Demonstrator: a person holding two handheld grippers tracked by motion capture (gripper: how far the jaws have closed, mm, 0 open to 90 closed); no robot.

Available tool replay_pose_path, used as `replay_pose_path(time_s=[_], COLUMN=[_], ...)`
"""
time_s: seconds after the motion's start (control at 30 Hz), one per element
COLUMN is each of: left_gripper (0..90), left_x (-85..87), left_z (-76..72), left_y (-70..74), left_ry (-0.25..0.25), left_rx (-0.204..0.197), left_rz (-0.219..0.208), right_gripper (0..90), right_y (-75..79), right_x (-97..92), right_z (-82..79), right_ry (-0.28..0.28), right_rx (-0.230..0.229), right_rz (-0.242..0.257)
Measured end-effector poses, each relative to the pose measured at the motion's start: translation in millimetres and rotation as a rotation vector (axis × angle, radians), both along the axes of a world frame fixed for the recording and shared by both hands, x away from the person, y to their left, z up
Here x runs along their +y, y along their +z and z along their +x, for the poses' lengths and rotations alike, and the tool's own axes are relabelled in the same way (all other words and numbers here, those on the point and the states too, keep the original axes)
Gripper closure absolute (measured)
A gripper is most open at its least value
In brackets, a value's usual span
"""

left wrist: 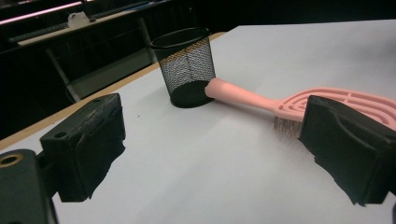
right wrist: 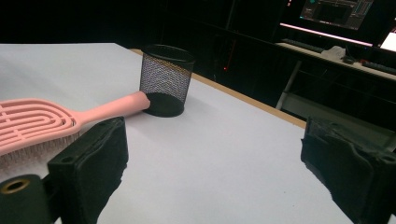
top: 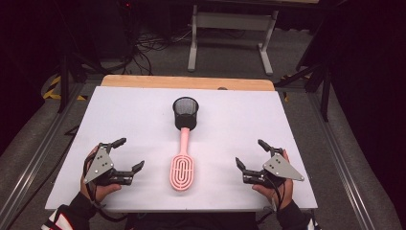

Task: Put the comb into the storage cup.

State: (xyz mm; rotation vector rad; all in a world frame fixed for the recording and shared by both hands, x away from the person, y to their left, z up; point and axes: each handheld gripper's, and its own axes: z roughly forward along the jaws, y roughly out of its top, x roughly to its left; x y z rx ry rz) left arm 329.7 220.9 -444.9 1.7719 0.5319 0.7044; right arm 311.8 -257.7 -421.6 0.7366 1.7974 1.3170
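A pink plastic vented hairbrush (top: 182, 165) lies bristles-down at the middle of the white table (top: 239, 120), its handle tip touching the base of the upright black wire-mesh cup (top: 185, 113). The left gripper (top: 128, 153) rests near the brush's left side, jaws spread wide and empty. The right gripper (top: 250, 153) sits on the opposite side, jaws likewise wide apart, gripping nothing.

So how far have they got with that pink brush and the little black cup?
Nothing looks done yet. The pink hairbrush lies bristles down on the white table, its handle end against the foot of the upright mesh cup. Nothing is in hand: the left tongs and right tongs both stand open beside the brush. Any picking up remains.
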Motion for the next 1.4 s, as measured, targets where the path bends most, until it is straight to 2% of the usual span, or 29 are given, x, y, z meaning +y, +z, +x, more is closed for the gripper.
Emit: replay_pose_path(time_s=[0.27, 0.4, 0.63, 0.83, 1.07, 1.3, 1.4], left_gripper=[7.9, 7.9, 8.3, 8.5, 8.6, 8.5, 8.6], left_x=[1.9, 3.0, 1.7, 1.7, 1.4, 2.6, 2.1], left_z=[0.4, -0.2, -1.0, 0.1, -0.7, -1.5, -0.9], left_y=[-3.8, -2.8, -3.1, -3.4, -4.1, -4.2, -4.0], left_ry=[-0.005, 0.0, -0.005, -0.007, -0.014, -0.018, -0.019], left_rx=[0.027, 0.023, 0.034, 0.037, 0.039, 0.043, 0.043], left_rz=[0.017, 0.025, 0.03, 0.041, 0.044, 0.039, 0.038], right_gripper=[8.8, 9.4, 10.9, 16.6, 23.3, 30.7, 36.6], right_y=[-2.2, -2.5, 0.8, 6.4, 11.3, 17.9, 18.5], right_x=[1.1, 3.1, 6.7, 13.0, 21.0, 33.5, 39.1], right_z=[7.1, 8.9, 13.3, 22.3, 31.9, 38.4, 42.7], right_ry=[0.009, 0.016, 0.023, 0.031, 0.081, 0.11, 0.122], right_rx=[0.029, 0.03, 0.028, 0.019, 0.042, 0.024, 0.025], right_rz=[0.017, 0.002, 0.006, 0.009, 0.008, 0.012, 0.005])
